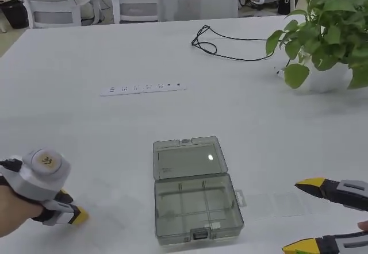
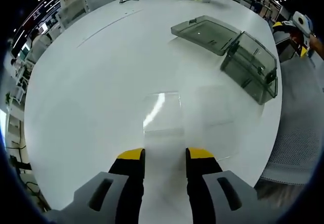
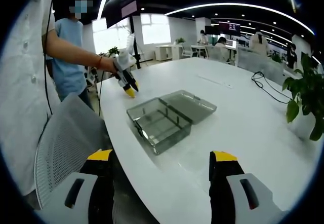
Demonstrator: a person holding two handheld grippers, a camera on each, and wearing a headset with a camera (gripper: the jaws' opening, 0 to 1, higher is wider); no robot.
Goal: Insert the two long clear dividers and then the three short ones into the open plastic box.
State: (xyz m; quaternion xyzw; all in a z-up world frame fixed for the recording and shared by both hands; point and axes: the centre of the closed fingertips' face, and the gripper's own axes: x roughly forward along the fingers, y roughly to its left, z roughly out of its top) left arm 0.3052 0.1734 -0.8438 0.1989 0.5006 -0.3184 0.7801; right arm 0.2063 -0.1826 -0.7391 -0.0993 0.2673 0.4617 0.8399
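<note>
In the head view the right hand-held gripper (image 1: 299, 216) is cut off by the right edge; little beyond its two yellow-tipped jaws is seen. The jaws of the left hand-held gripper (image 1: 75, 214) are largely covered by its own body, so their spacing cannot be judged there. The clear dividers (image 1: 282, 203) on the desk (image 1: 86, 133) beside the box (image 1: 195, 202) are so faint that they cannot be counted. Whether any divider stands inside the box cannot be told. The plant (image 1: 328, 41) is cropped by the top and right edges. The markings on the power strip (image 1: 144, 87) are too small to be read.
</note>
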